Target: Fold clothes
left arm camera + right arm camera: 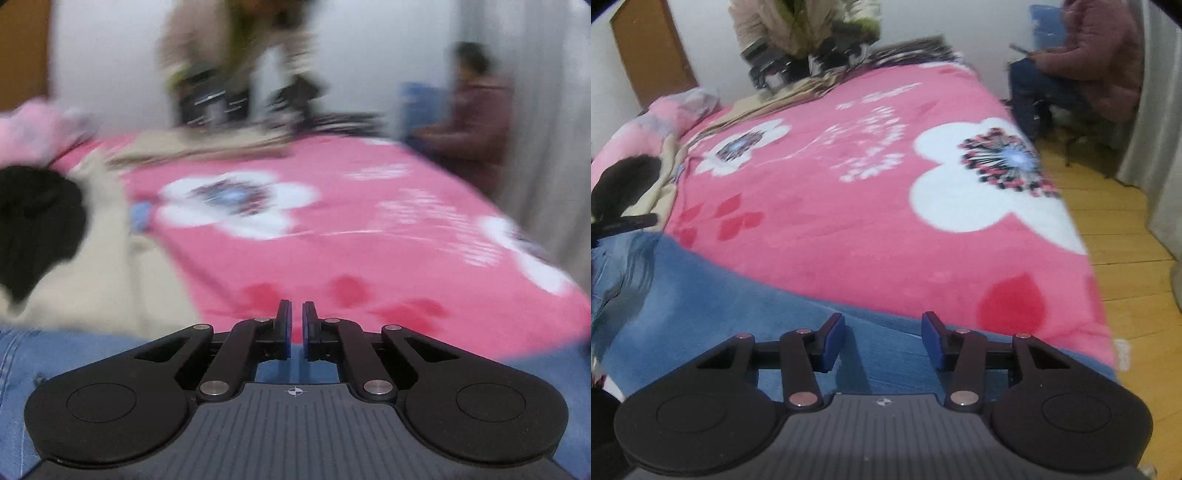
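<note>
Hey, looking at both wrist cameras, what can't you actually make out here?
- Jeans: the right wrist view cuts them off at its left edge, and the right hand-held gripper covers their near part.
- Left hand-held gripper: whether its nearly closed fingers pinch denim cannot be told.
- Black garment: motion blur in the left wrist view hides what it is.
- Far end of the bed: a standing person's gear is too blurred to identify.

far end of the bed blurred: standing person (pixel 236 55) cut off at top edge, seated person (pixel 476 107) smeared, black garment (pixel 37 225) clipped at left edge.
</note>
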`<state>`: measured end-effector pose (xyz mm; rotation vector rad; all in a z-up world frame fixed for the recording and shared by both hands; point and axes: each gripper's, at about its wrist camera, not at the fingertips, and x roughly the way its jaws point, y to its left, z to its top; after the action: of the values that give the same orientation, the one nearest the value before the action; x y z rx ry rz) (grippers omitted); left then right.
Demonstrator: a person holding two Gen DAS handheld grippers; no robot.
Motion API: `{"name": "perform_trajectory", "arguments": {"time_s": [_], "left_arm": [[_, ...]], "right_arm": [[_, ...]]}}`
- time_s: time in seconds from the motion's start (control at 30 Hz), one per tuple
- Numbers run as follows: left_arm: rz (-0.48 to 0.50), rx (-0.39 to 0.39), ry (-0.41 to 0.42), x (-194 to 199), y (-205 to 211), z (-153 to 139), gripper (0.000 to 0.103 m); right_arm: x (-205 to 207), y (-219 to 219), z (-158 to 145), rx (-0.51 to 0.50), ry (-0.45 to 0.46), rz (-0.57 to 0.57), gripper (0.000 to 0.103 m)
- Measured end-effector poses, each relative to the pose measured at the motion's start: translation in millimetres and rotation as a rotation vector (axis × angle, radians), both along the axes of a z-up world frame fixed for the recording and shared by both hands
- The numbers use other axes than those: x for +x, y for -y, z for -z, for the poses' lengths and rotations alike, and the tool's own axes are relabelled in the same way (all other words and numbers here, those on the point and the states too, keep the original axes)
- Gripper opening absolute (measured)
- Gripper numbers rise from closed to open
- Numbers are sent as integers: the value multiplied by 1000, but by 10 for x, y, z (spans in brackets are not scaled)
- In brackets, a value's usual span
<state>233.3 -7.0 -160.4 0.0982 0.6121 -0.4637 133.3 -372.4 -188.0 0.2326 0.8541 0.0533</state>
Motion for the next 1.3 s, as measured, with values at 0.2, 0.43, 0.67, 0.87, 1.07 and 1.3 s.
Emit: {"name": "perform_trajectory", "arguments": {"time_s": [0.2, 0.43, 0.67, 0.87, 1.07, 1.3], "left_arm": [[6, 94, -143, 77, 25, 462, 5], [-194, -11, -139, 615, -353, 444, 5], [-339, 110, -25, 214, -503, 64, 4], [-383, 80, -79, -411, -1179, -302, 14], [-503, -59, -310, -762, -1732, 286, 24], [-521, -138, -278, -868, -1795, 349, 25]], "right_arm": [[-102, 91, 175, 32, 51, -33, 53], [-111, 47, 172, -18, 61, -56, 53], [-157, 59, 209, -24, 82, -54, 53], [-178, 64, 218, -7, 96, -14, 53], [-339, 56, 226, -46, 112, 13, 52], [-996, 843, 391, 89, 43, 176, 58]]}}
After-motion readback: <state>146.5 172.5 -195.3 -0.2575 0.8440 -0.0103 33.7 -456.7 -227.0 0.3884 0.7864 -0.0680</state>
